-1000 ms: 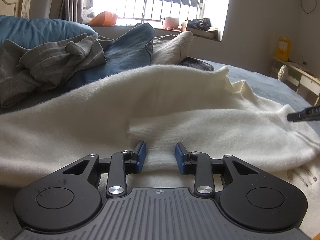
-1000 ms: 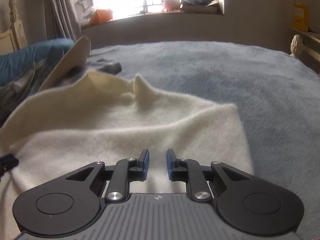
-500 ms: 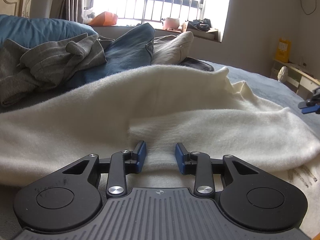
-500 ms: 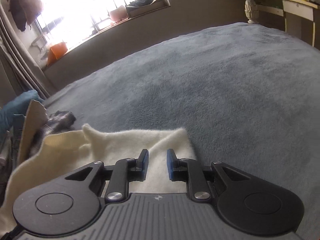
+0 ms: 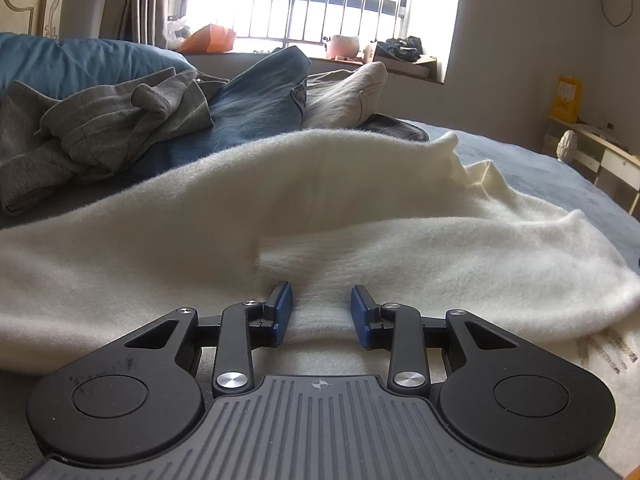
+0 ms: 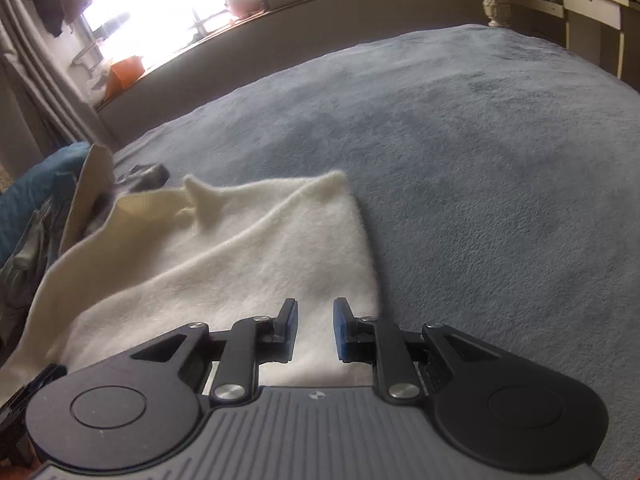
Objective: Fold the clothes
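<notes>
Both tongs sit low over the bed with gaps between their blue pads. My left gripper [image 5: 320, 312] is parted, a raised ridge of the cream sweater [image 5: 360, 208] lying between its two pads [image 5: 283, 308]; I cannot tell whether the pads press the cloth, and nothing is pinched. My right gripper [image 6: 315, 330] is parted too, hovering over the sweater's [image 6: 224, 264] near right corner with no fabric between its fingers.

One cream sweater lies spread across the near part of the grey-blue bed cover [image 6: 480, 168], its right edge running toward the middle of the bed and a folded layer lying on top. At the sweater's near right edge, in the left view, I see dark printed marks [image 5: 608, 354], too blurred for me to read.

Toward the head of the bed I count four other clothes in a heap: one grey garment [image 5: 100, 132], one pair of blue jeans [image 5: 256, 108], one beige piece [image 5: 348, 96] and one dark plaid item [image 5: 396, 130]. One blue pillow [image 5: 76, 64] lies behind them.

On the windowsill I see one orange bag [image 5: 208, 40] and one pink pot [image 5: 344, 46]. One yellow box [image 5: 566, 98] stands on the shelf at right; its label is too small to read.
</notes>
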`<state>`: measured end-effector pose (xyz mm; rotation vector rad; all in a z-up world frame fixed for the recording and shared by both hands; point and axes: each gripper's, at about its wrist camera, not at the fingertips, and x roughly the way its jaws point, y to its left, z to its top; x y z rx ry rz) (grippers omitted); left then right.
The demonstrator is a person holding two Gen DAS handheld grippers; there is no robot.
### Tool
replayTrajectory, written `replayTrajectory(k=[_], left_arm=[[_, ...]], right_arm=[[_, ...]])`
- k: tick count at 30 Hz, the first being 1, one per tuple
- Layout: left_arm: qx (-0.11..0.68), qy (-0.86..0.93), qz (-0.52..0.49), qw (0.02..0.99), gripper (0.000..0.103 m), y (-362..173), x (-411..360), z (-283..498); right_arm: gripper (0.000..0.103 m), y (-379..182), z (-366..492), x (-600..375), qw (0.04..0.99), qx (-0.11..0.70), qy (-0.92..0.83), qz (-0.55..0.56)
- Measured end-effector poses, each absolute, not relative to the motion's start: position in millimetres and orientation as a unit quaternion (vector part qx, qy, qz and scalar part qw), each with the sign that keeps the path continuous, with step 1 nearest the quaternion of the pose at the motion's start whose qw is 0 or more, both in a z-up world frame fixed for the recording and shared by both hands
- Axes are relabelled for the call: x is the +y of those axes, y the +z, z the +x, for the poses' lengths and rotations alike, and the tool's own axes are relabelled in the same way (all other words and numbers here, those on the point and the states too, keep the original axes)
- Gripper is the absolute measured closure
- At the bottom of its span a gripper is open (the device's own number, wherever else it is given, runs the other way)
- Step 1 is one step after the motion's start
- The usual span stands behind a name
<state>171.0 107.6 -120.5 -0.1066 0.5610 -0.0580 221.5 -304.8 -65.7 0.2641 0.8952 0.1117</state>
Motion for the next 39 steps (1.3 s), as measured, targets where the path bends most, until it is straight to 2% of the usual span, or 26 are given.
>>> replayTrajectory(k=[3,6,14,18,21,26,29,32,35,37,39], left_arm=[[0.277,-0.026,-0.046,0.96,0.07,-120,106,171],[0.275,-0.025,-0.044,0.96,0.07,-120,105,170],[0.281,-0.019,-0.022,0.959,0.07,-113,100,171],[0.256,-0.009,-0.002,0.967,0.054,-97,91,152],[0.252,-0.025,0.014,0.967,0.052,-91,80,140],[0.301,-0.018,0.06,0.952,0.052,-109,65,148],[0.3,-0.016,0.045,0.953,0.051,-113,70,144],[0.293,-0.016,0.024,0.956,0.051,-103,75,138],[0.292,-0.014,0.002,0.956,0.051,-100,78,139],[0.307,-0.008,-0.017,0.952,0.051,-103,80,143],[0.322,-0.002,-0.034,0.946,0.051,-110,83,148]], right_arm=[[0.086,-91,225,-294,0.888,0.446,0.063,0.088],[0.084,-66,217,-297,0.883,0.446,0.054,0.137],[0.084,-40,178,-274,0.886,0.433,0.099,0.131],[0.084,-36,170,-242,0.891,0.422,0.13,0.107],[0.084,-37,168,-213,0.895,0.413,0.15,0.076],[0.084,-64,176,-184,0.915,0.369,0.158,0.043],[0.083,-92,183,-178,0.915,0.372,0.153,0.027],[0.083,-77,178,-178,0.916,0.367,0.158,0.032],[0.083,-58,170,-173,0.928,0.323,0.182,0.035],[0.083,-56,169,-163,0.935,0.296,0.196,0.018],[0.082,-70,179,-151,0.926,0.316,0.206,0.008]])
